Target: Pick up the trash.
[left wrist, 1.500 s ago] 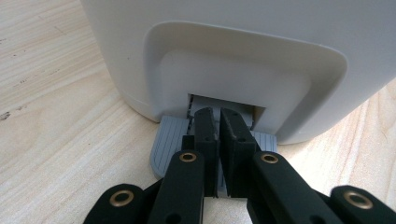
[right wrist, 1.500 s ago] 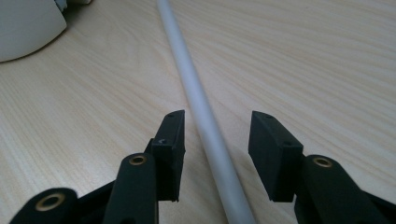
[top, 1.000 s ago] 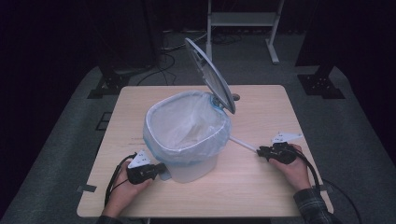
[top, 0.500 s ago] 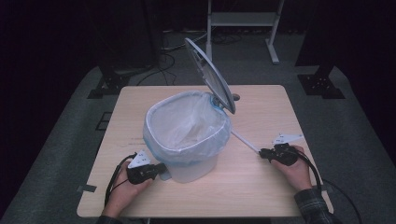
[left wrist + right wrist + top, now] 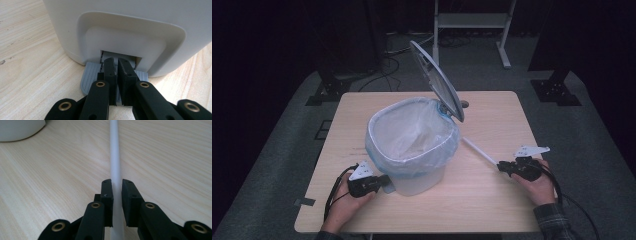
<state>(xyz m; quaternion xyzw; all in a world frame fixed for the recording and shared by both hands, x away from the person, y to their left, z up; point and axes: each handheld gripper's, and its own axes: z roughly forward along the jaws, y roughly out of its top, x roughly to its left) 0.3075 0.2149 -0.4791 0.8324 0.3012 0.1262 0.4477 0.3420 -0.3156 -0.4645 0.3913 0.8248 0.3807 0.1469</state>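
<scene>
A white plastic pedal bin [image 5: 414,150], rounded and smooth-walled, stands near the middle of the pale wooden bench [image 5: 492,200], whose top shows fine straight grain. A thin, crinkled translucent liner bag [image 5: 409,132] is folded over its rim, and the round grey lid [image 5: 437,82] stands tilted up at the far side.

The left gripper [image 5: 384,184] lies low against the near foot of the bin. The left gripper view brings out what the high view cannot: a ribbed grey plastic pedal [image 5: 91,75] pokes out from a recessed arch in the bin's base, and the two black fingers [image 5: 110,72], brought almost together with just a slit between them, rest on top of it, tips at the slot behind. Nothing is clamped between them.

The right gripper [image 5: 503,167] sits at the right side of the bench, well apart from the bin. Its fingers [image 5: 107,195] have just been closing and now stand narrow around a slim, smooth white rod [image 5: 479,151]. In the right gripper view the rod [image 5: 115,160] runs straight away over the wood between the matte black fingers. The high view adds that the rod's far end points towards the bin's right flank, and that a person's hand holds each gripper, the right one in a plaid cuff [image 5: 552,220]
</scene>
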